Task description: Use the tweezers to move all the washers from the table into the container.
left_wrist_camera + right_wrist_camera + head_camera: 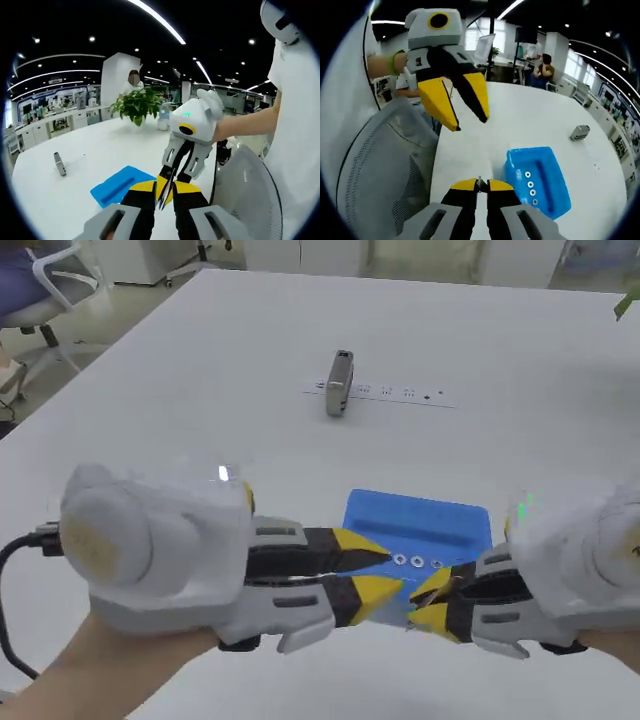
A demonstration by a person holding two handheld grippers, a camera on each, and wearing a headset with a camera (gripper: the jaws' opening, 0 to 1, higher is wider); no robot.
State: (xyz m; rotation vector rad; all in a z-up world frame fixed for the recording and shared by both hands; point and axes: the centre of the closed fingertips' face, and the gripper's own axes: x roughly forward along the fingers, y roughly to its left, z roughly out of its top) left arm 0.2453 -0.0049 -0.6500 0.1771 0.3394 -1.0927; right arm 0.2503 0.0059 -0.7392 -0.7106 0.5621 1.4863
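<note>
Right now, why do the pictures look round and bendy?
Gripper views: fisheye lenses bend the ceiling lights and table into curves. Head view: straight lines, but left gripper and right gripper look soft; a glare spot shines on the table.

Four washers (530, 184) sit in one blue container (556, 199). There is one pair of tweezers (166, 192), one grey device (340, 382) on the worktop (200, 360), and two tools: left tool (393, 570), right tool (414, 605).
</note>
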